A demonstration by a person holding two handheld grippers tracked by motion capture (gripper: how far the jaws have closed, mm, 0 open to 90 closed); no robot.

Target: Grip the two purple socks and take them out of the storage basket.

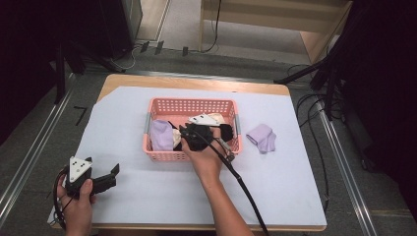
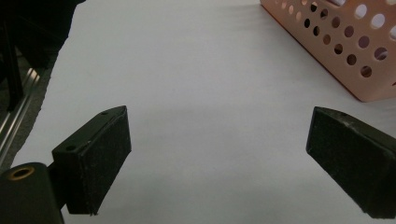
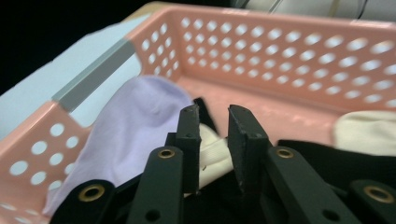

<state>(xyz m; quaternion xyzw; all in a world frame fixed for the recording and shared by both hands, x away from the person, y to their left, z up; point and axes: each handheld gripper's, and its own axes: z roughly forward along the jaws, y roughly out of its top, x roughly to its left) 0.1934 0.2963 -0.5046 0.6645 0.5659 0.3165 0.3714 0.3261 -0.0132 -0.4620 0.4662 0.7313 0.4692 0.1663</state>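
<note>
Basket (image 1: 192,105) of pink plastic sits mid-table in the high view, the right gripper (image 1: 199,135) reaching into it, a lilac sock (image 1: 262,137) lying apart to its right. Left gripper view: the left gripper (image 2: 218,140) gapes wide over bare white table (image 2: 201,60). Right gripper view: jaws narrow, nearly closed, a strip of cream sock (image 3: 212,154) showing between them beside a lilac one (image 3: 135,121); whether they pinch it I cannot tell.

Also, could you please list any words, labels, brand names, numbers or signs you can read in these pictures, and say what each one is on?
"7": a dark mark shaped like this digit on the floor left of the table; it may be tape rather than writing.
No readable text on the pink basket, the socks in it, the lilac sock beside it, the left gripper or the right gripper.
</note>
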